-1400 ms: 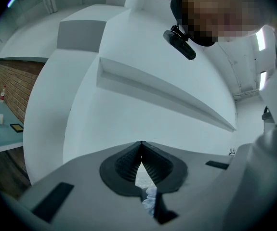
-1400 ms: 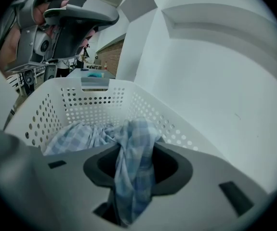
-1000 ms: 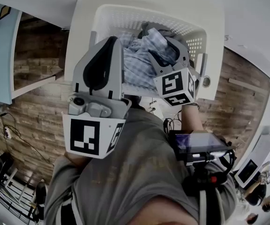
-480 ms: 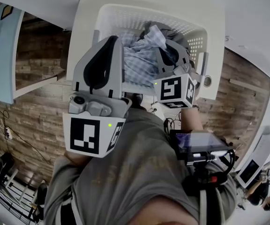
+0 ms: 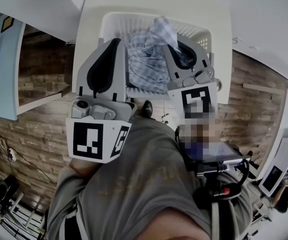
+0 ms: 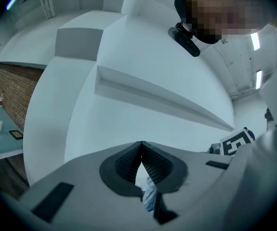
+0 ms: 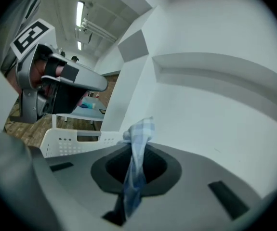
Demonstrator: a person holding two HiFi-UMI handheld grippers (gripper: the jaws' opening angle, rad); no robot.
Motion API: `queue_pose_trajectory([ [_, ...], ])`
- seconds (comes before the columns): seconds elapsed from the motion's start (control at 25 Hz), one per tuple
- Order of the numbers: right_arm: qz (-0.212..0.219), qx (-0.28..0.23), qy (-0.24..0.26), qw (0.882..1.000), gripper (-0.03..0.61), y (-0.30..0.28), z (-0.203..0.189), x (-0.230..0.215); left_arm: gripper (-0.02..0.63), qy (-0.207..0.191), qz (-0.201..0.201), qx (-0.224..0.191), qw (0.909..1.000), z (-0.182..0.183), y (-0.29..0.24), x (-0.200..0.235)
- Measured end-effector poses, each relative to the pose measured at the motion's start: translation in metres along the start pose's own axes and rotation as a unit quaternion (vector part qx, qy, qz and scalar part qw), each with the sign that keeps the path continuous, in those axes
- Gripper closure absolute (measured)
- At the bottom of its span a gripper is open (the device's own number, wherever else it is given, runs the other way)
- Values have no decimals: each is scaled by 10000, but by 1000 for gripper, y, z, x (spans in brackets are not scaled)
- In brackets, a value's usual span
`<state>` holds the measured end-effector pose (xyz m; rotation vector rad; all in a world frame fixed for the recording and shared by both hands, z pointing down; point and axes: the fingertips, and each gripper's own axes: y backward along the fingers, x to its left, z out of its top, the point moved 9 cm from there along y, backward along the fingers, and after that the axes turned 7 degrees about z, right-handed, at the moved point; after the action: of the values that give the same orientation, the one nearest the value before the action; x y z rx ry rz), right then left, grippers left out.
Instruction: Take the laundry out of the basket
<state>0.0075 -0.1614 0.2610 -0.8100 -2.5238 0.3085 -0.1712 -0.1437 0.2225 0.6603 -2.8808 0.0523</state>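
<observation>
The right gripper (image 5: 176, 45) reaches over the near rim of the basket (image 5: 149, 18), tilted toward its middle; its jaws are clamped together on a fold of the plaid shirt (image 5: 151, 49), which rises above the basket; the left gripper (image 5: 114, 46) hangs at the basket's near left corner, pointing away from the person; its jaw tips meet.

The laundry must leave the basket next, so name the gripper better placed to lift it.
Right, probably. The right gripper has its jaws shut on the plaid shirt, cloth standing past their tips, above the basket. The left gripper, also shut, shows only a scrap low between its jaws.
</observation>
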Motion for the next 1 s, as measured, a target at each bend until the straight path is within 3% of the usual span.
queue_pose_trajectory([
  [0.28, -363, -581, -413, 9968, 555, 25, 33, -29, 604, 9, -414, -203, 9989, 11, -16, -8],
  [0.56, -1013, -867, -402, 9903, 555, 62, 65, -66, 605, 17, -899, -421, 9951, 25, -38, -21],
  [1.0, -2419, -945, -146, 9656, 555, 135, 104, -126, 605, 206, -1682, -449, 9845, 26, -68, -26],
])
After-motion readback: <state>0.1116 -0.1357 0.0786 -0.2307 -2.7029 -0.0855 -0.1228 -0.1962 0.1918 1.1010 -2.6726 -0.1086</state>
